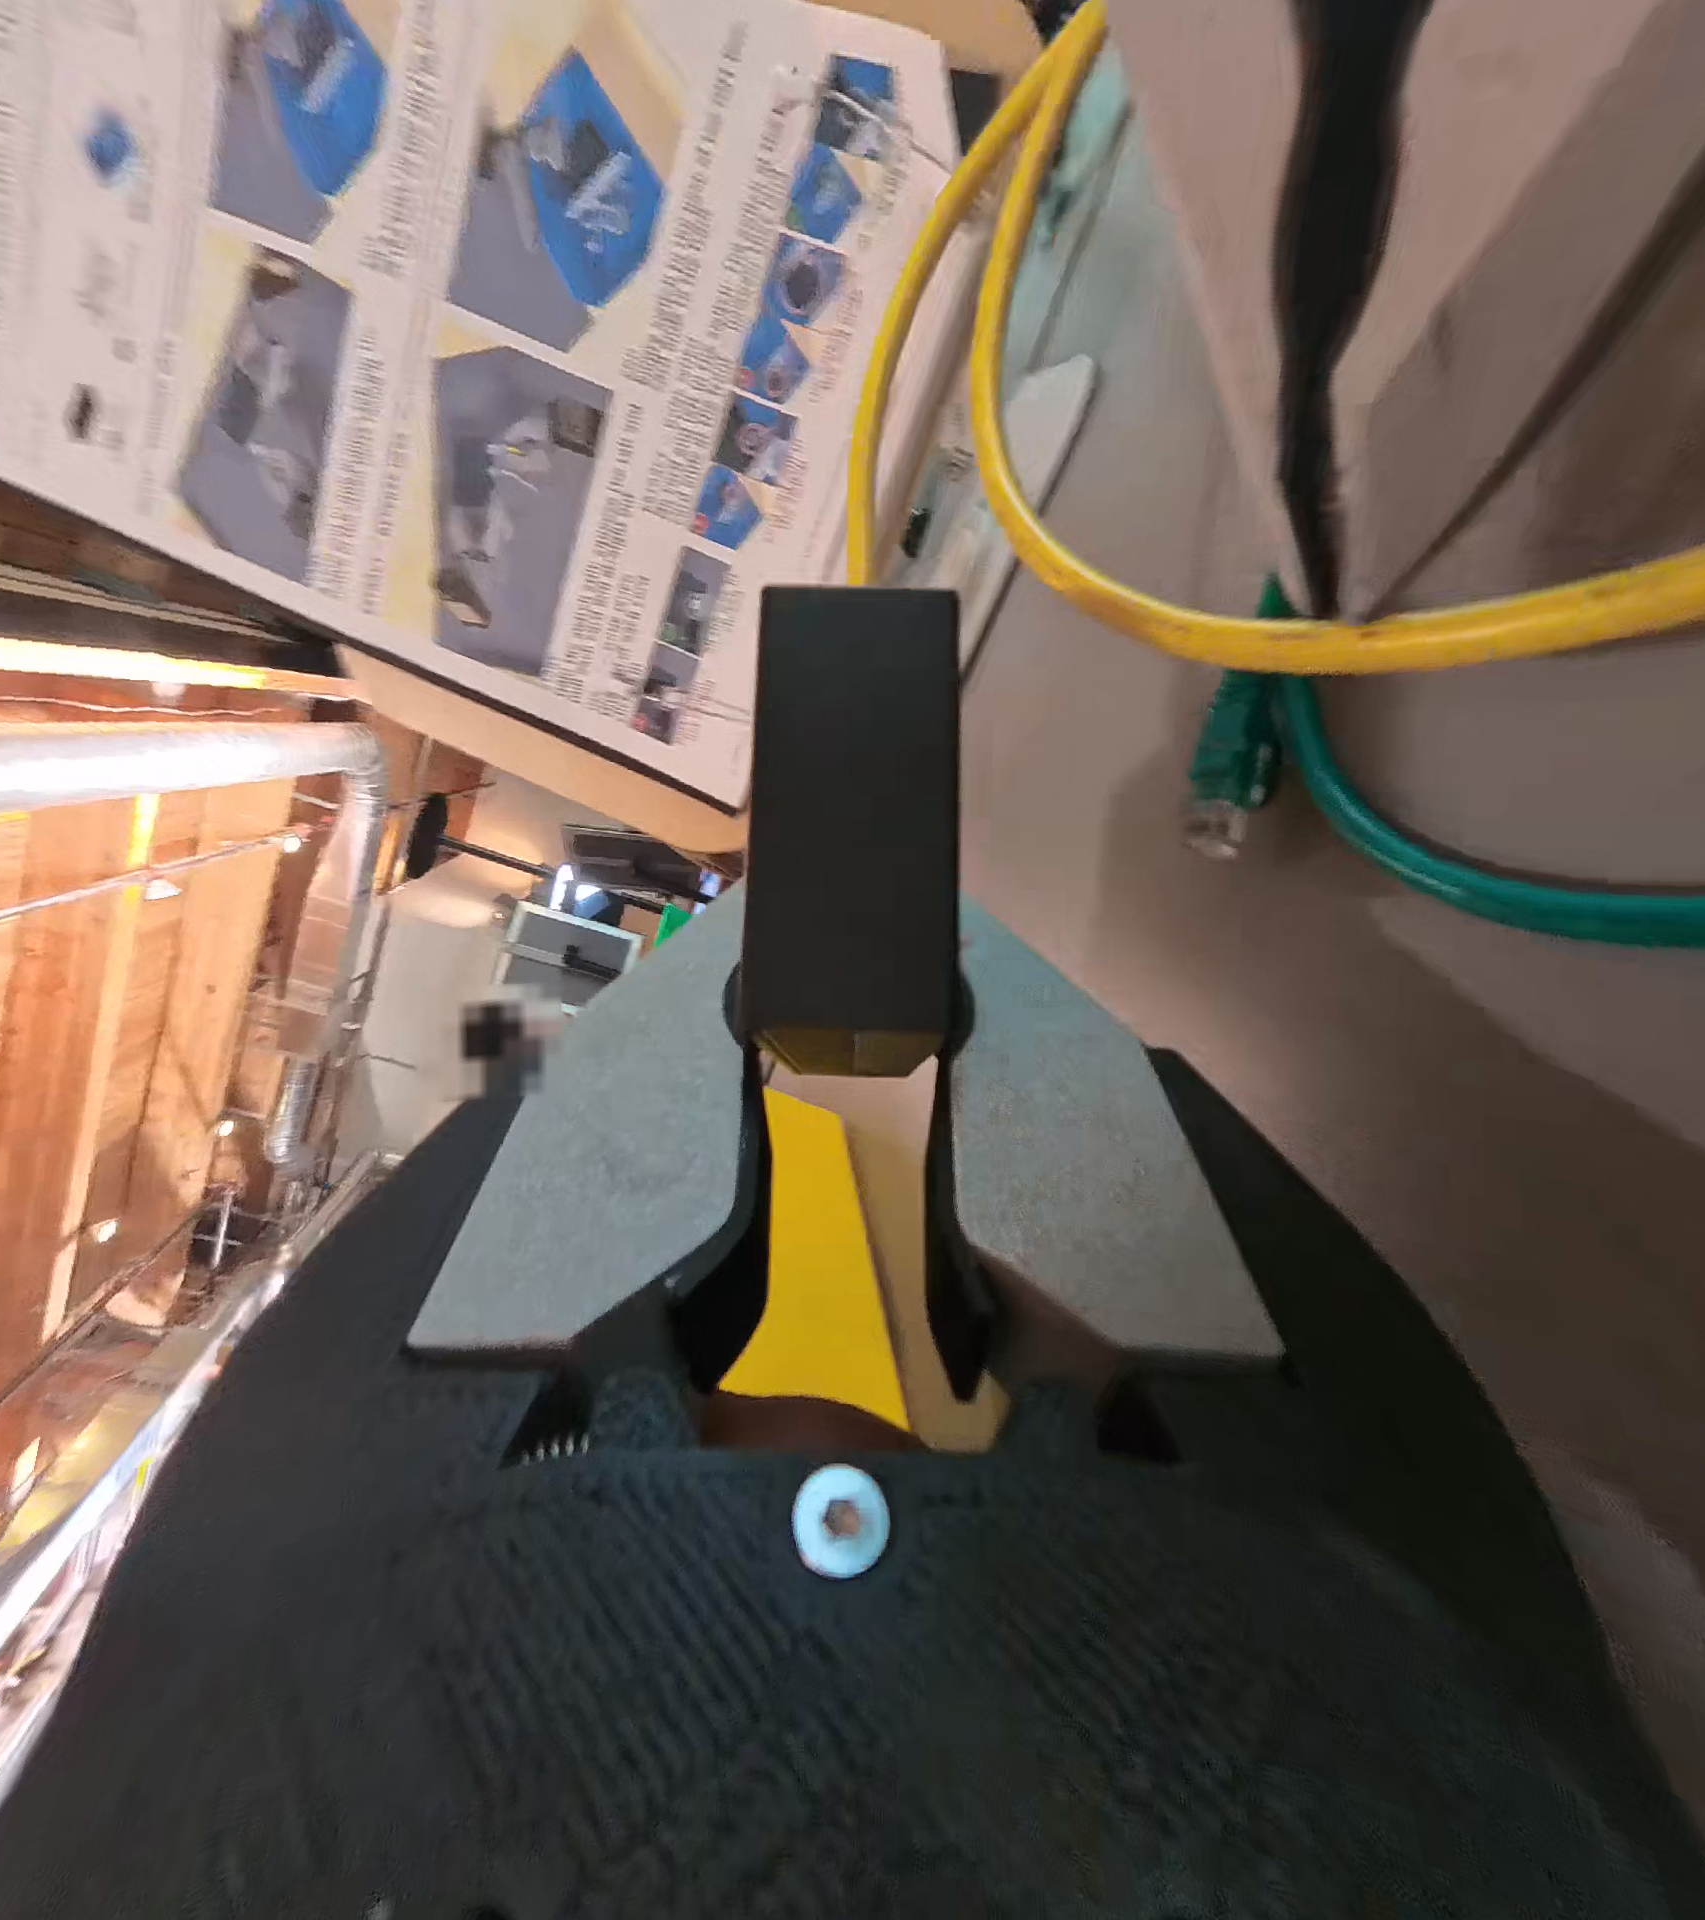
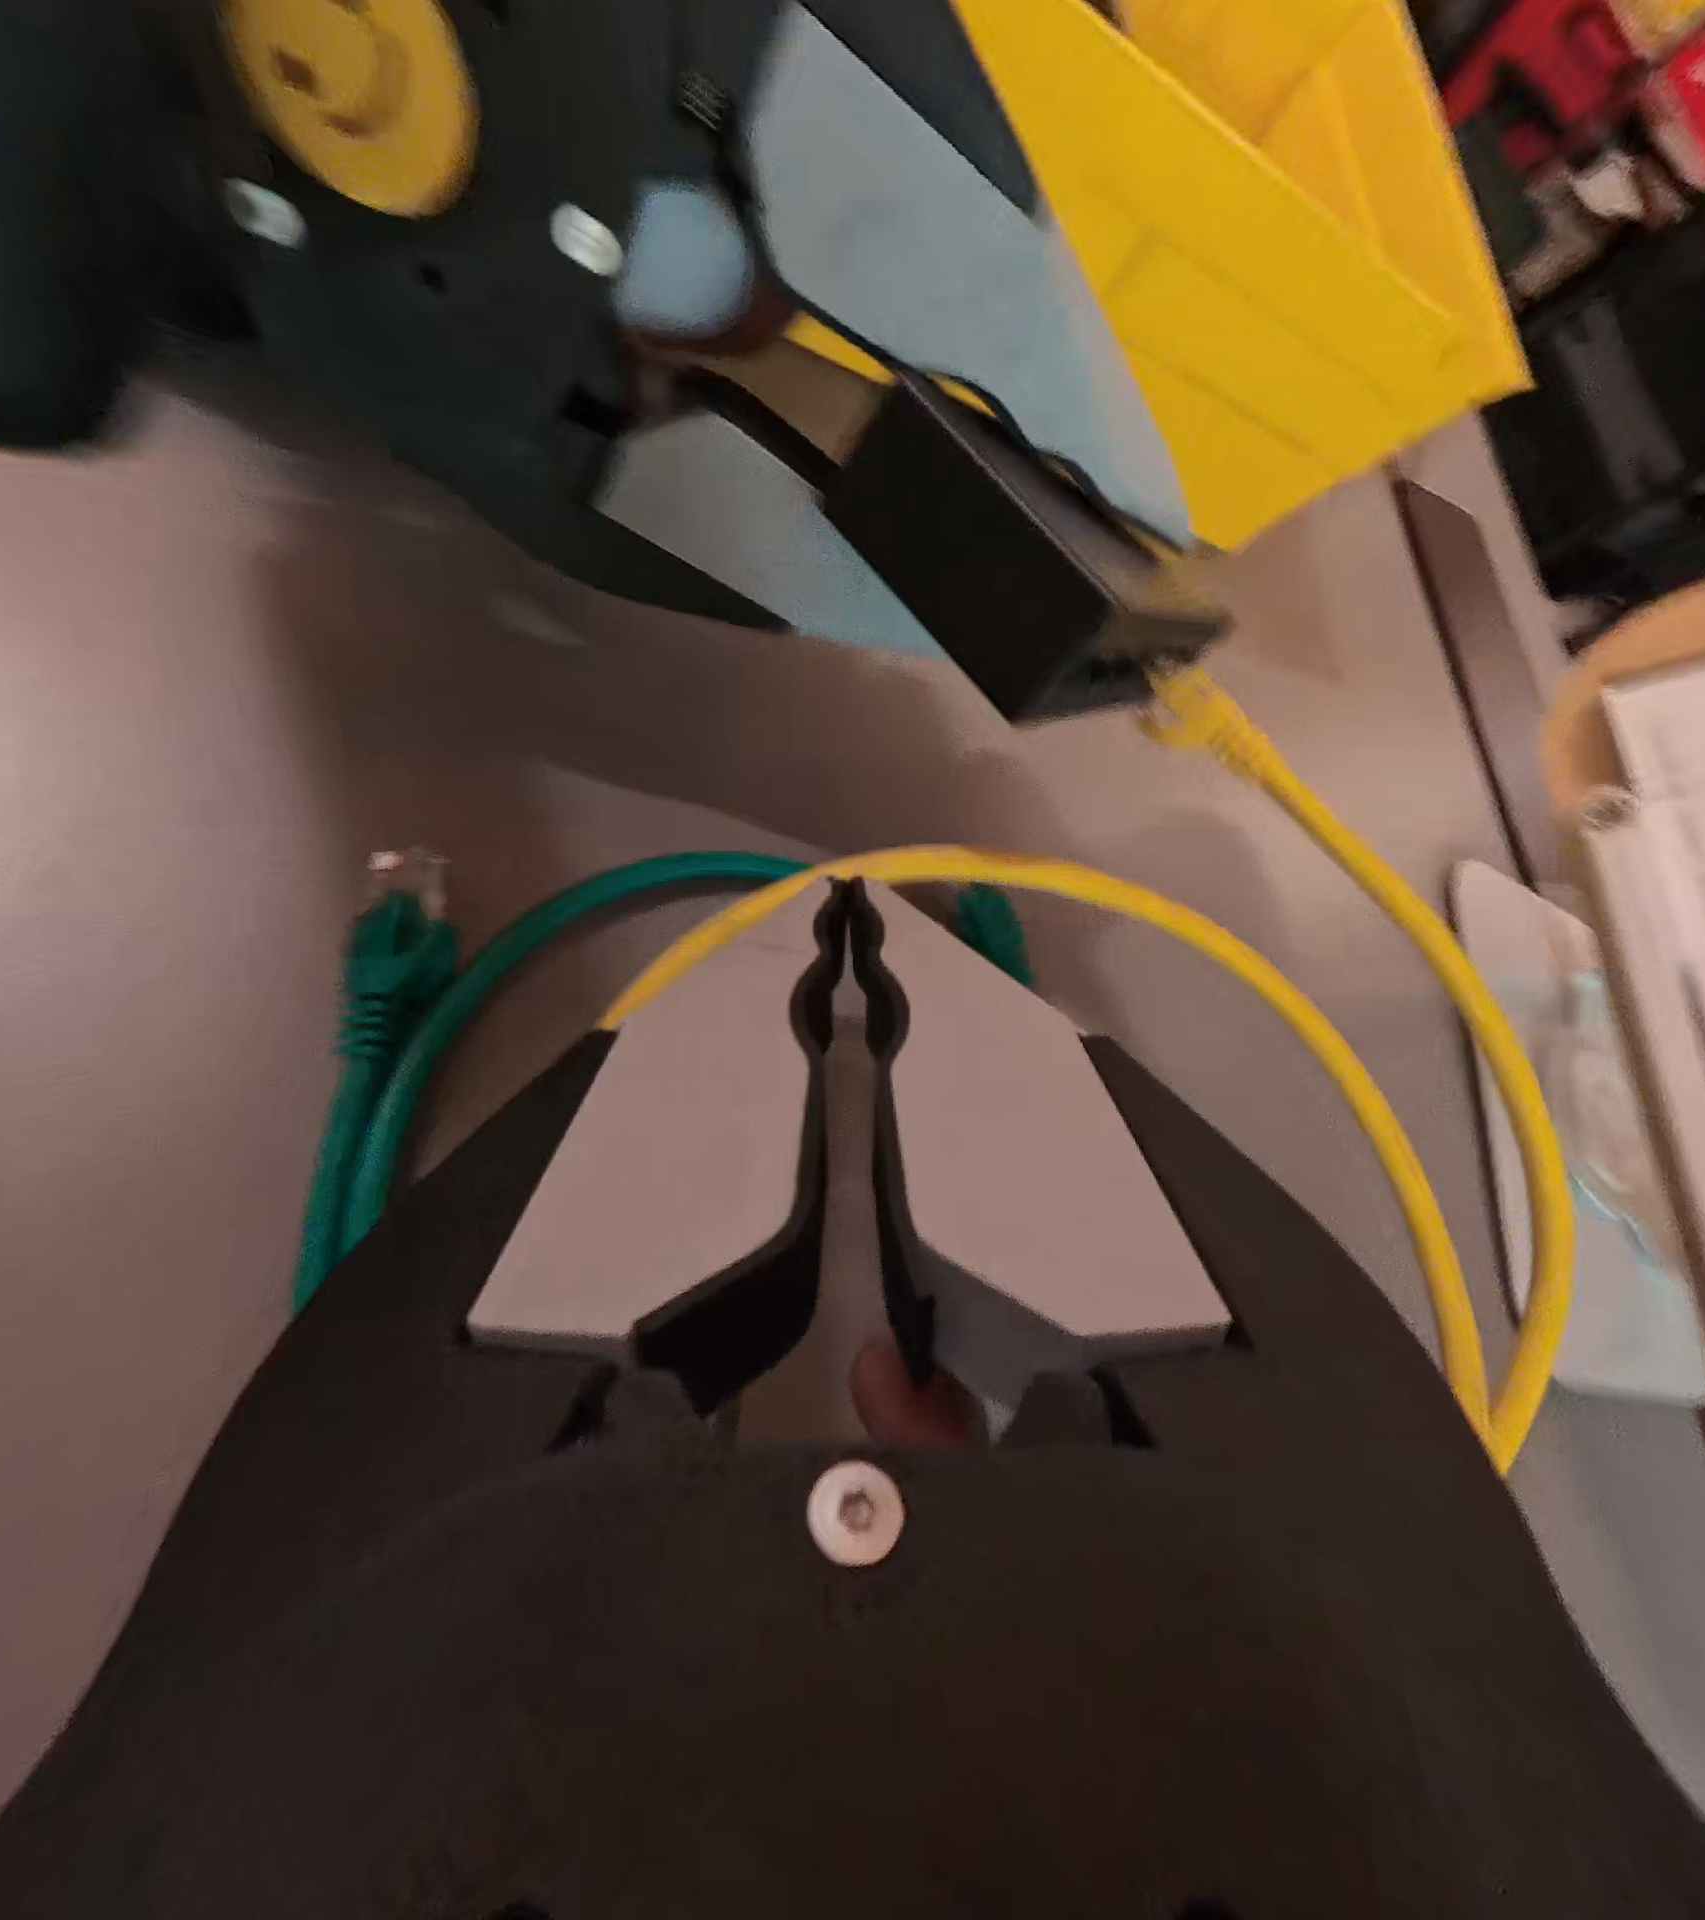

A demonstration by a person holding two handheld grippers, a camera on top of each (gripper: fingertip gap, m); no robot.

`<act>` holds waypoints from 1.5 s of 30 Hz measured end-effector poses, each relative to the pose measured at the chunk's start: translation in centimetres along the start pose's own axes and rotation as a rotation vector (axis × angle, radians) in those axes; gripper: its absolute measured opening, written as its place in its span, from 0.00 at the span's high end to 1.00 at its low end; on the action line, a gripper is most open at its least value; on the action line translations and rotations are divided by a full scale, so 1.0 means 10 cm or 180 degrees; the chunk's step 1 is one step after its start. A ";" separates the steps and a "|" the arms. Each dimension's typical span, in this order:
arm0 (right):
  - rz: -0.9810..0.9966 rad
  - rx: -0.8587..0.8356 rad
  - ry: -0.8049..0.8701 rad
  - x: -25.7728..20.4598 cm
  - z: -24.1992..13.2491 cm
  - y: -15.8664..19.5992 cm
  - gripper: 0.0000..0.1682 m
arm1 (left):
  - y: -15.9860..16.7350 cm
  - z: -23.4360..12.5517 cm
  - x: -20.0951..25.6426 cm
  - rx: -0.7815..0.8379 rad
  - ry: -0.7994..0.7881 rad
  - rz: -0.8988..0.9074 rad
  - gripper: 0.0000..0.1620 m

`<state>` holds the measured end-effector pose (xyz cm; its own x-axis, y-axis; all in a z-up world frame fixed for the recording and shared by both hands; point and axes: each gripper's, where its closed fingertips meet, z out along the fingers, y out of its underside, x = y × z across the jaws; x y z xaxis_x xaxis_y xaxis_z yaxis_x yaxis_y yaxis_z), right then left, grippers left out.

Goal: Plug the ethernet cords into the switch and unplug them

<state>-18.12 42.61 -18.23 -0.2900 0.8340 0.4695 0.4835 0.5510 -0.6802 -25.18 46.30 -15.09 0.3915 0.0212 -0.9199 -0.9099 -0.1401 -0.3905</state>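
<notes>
In the left wrist view, the left gripper (image 1: pixel 853 1049) fills the lower half of the frame, and its two black fingers are clamped on the near end of a small black rectangular box, the switch (image 1: pixel 853 790), which stands up at frame centre. Behind it on the right, a green ethernet cord (image 1: pixel 1513 883) lies on the brown tabletop (image 1: pixel 1347 1143), its clear-tipped plug (image 1: pixel 1227 774) loose on the surface at middle right. A yellow ethernet cord (image 1: pixel 1191 613) loops above the green one and runs off toward the top of the frame. Farther back at upper left stands a large printed poster board (image 1: pixel 391 312), blurred.

In the right wrist view, the right gripper (image 2: pixel 850 888) occupies the lower frame, its black fingers pressed together on the yellow ethernet cord (image 2: pixel 1087 883) at the top of its arc, just above frame centre. The cord curves around the right side and rises to a yellow plug (image 2: pixel 1196 717) seated in the far face of the switch (image 2: pixel 993 561), which the left gripper (image 2: pixel 832 436) holds at upper centre. The green ethernet cord (image 2: pixel 515 935) lies behind the fingers at middle left, with one plug (image 2: pixel 396 940) free on the tabletop (image 2: pixel 100 831). A bright yellow plastic bin (image 2: pixel 1274 260) sits at upper right, beyond the switch.
</notes>
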 end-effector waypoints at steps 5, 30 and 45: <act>0.0987 -0.0240 0.0126 0.36 0.00 0.37 0.92 | 0.02 -0.10 -0.15 0.0135 -0.0217 -0.0113 0.83; 0.0940 -0.0692 -0.0615 0.42 0.40 0.45 0.94 | -0.01 -0.18 -0.15 0.0245 -0.0191 -0.0179 0.83; 0.1125 0.0037 -0.1029 0.04 -0.81 -0.18 0.95 | -0.38 -0.35 -0.12 0.0856 -0.0377 0.0259 0.84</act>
<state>-12.40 41.66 -12.25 -0.3524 0.9358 0.0102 0.5901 0.2306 -0.7737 -21.69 43.34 -12.40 0.3116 0.1380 -0.9401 -0.9474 0.1207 -0.2963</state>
